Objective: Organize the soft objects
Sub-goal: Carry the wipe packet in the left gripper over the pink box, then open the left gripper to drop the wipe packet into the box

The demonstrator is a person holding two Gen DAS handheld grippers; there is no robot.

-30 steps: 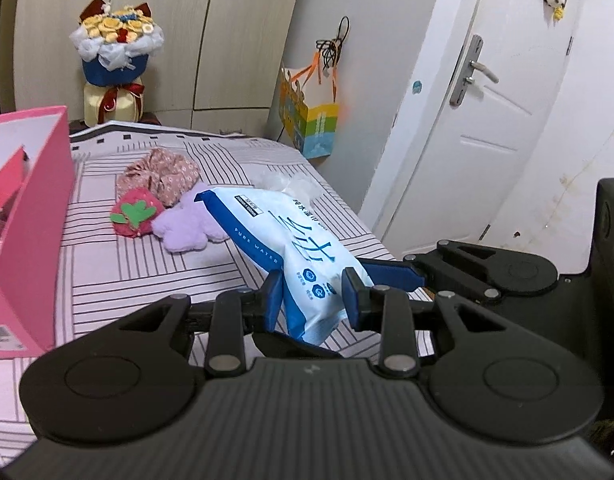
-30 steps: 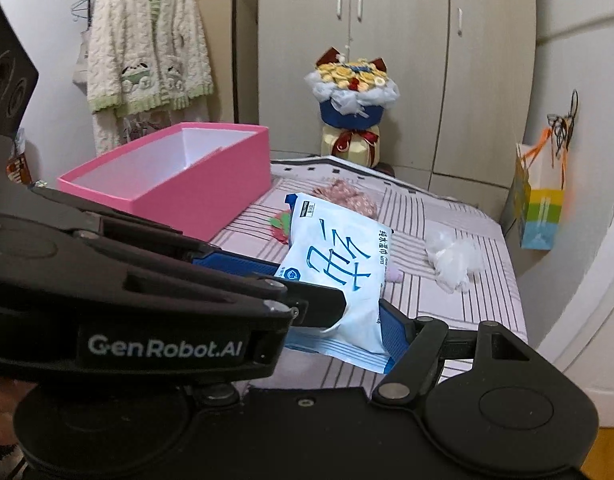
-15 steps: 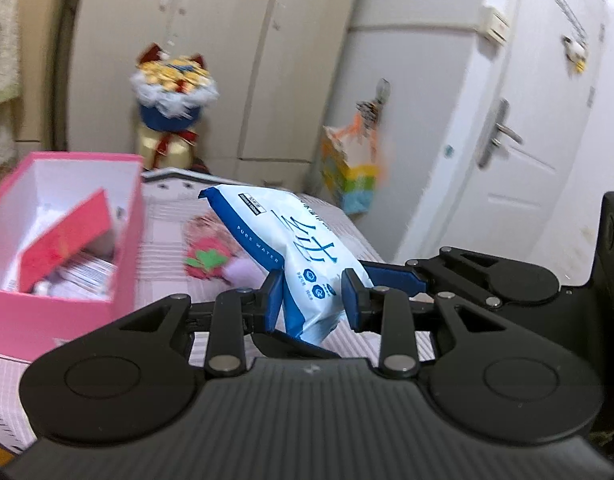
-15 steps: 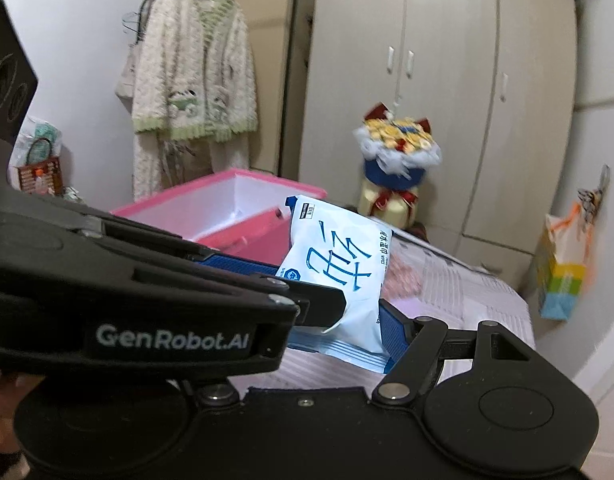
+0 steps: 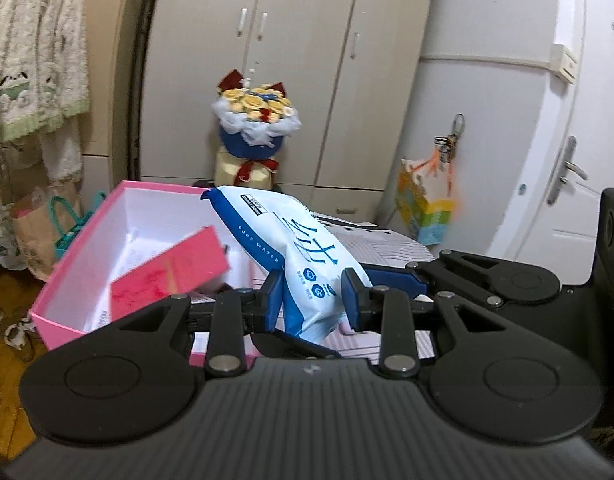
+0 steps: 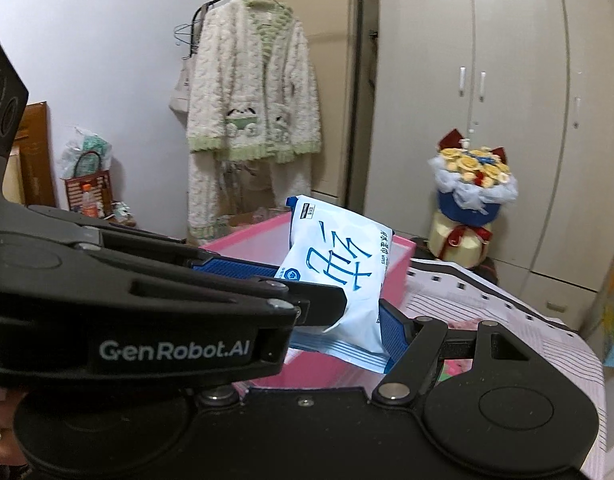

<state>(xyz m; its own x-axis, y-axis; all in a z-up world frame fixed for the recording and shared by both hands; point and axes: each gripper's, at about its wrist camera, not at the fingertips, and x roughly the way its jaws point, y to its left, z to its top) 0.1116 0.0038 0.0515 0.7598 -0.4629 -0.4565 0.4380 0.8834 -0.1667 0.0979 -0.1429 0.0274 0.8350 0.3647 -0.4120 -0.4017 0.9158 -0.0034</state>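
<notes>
A white and blue pack of wet wipes [image 5: 303, 256] is held in the air by both grippers. My left gripper [image 5: 313, 300] is shut on its near end. My right gripper [image 6: 347, 308] is shut on the same pack [image 6: 339, 268], its left finger hidden behind the left gripper's body. The pack hangs over the near right corner of an open pink box [image 5: 67, 264], which holds a pink card [image 5: 167, 276] and papers. The box also shows behind the pack in the right wrist view [image 6: 247, 244].
The box stands on a striped bed cover [image 6: 507, 320]. A flower bouquet [image 5: 255, 136] stands by the wardrobe behind. A fluffy cardigan [image 6: 251, 104] hangs on a rack at left. A coloured gift bag [image 5: 425, 208] hangs by the white door at right.
Both grippers have carried the wipes pack up and to the left, from above the plush toys on the bed to over the pink box. The grip has not changed.
</notes>
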